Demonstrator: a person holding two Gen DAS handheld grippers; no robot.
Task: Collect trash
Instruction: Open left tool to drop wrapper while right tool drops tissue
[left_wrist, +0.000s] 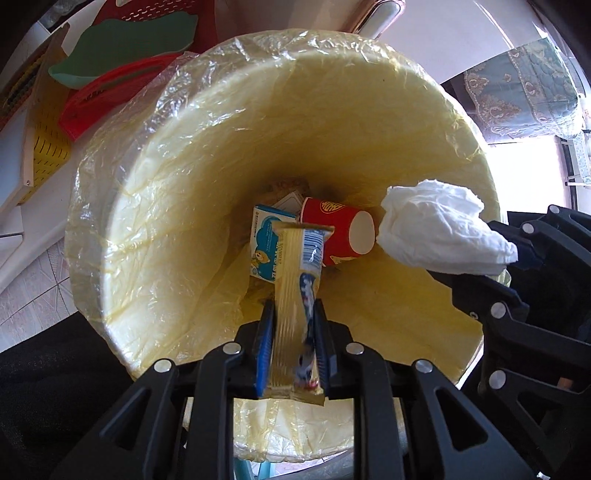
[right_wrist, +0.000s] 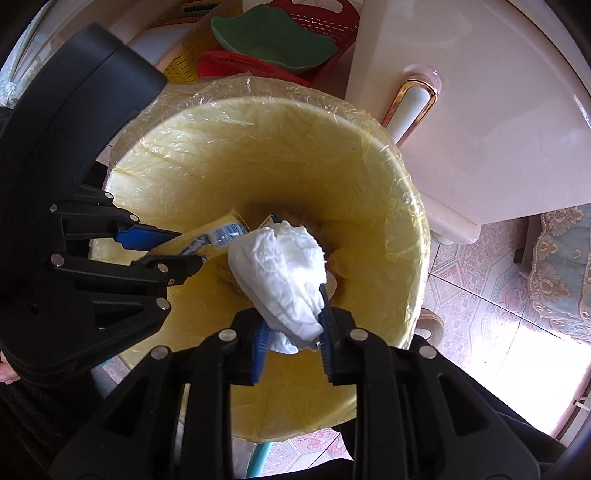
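1. Lined bin: fills centre frame; thin liner, soft and slack; red cup and small carton at the bottom.
2. Crumpled tissue: centre of right view, above the bin mouth; featherlight, squashy, pinched at its lower end by right claw, clamped shut.
3. Snack wrapper: lower centre of left view; light, slippery, crinkly film, gripped near one end by left claw, closed on it.

A green tray rests on red baskets beside a yellow basket.
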